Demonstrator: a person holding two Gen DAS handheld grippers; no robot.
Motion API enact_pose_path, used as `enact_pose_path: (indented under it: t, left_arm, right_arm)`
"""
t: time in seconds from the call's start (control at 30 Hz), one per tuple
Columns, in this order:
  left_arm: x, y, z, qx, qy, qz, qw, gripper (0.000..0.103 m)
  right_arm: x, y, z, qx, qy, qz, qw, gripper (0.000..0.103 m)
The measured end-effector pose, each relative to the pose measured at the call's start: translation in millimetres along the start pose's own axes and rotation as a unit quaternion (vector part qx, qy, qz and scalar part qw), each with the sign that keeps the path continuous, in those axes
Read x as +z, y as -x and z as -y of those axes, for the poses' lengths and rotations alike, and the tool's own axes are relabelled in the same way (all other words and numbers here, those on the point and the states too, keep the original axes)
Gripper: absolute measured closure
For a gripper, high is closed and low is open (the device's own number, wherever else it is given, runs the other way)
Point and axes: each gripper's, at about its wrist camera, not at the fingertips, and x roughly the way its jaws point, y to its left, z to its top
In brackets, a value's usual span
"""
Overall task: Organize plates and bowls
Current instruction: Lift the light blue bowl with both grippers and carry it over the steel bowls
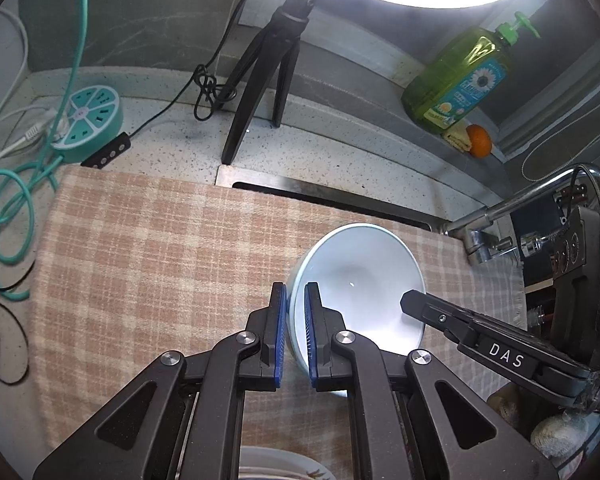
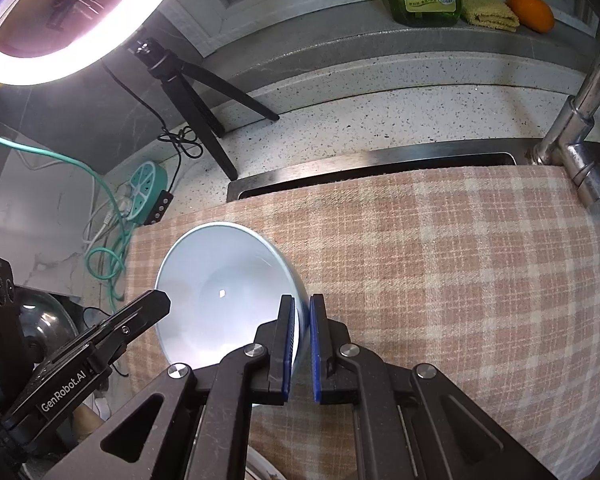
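A pale blue bowl [image 1: 360,276] hangs tilted above the pink checked cloth [image 1: 148,248], gripped from both sides. My left gripper [image 1: 296,294] is shut on the bowl's left rim, which sits between its blue pads. In the right wrist view my right gripper [image 2: 302,304] is shut on the opposite rim of the same bowl [image 2: 220,280]. Each gripper's black finger shows in the other's view, at the bowl's far edge. The rim of a white patterned plate [image 1: 276,462] peeks out below my left gripper, mostly hidden.
The cloth [image 2: 460,280] covers a sink, with a chrome faucet [image 2: 580,132] at its right. Behind stand a ring light on a black tripod [image 1: 260,80], a round teal power strip [image 1: 88,120] with cables, a green soap bottle [image 1: 460,80] and an orange [image 1: 479,141].
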Motion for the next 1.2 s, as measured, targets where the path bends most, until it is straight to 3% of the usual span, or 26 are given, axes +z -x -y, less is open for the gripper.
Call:
enact_pose_path:
  t: [0.67,1.2]
  left_arm:
    - [-43.0,51.1,48.1,-0.001,0.005,0.049,0.9988,0.096]
    - [-97.5,54.6,87.0,-0.002,0.024,0.052,0.9984,0.096]
  right_arm:
    - [-30.4,60.3,21.2,0.028,0.032,0.013,0.999,0.096]
    - [-67.6,94.4,61.0,0.03,0.052,0.006,0.998,0.096]
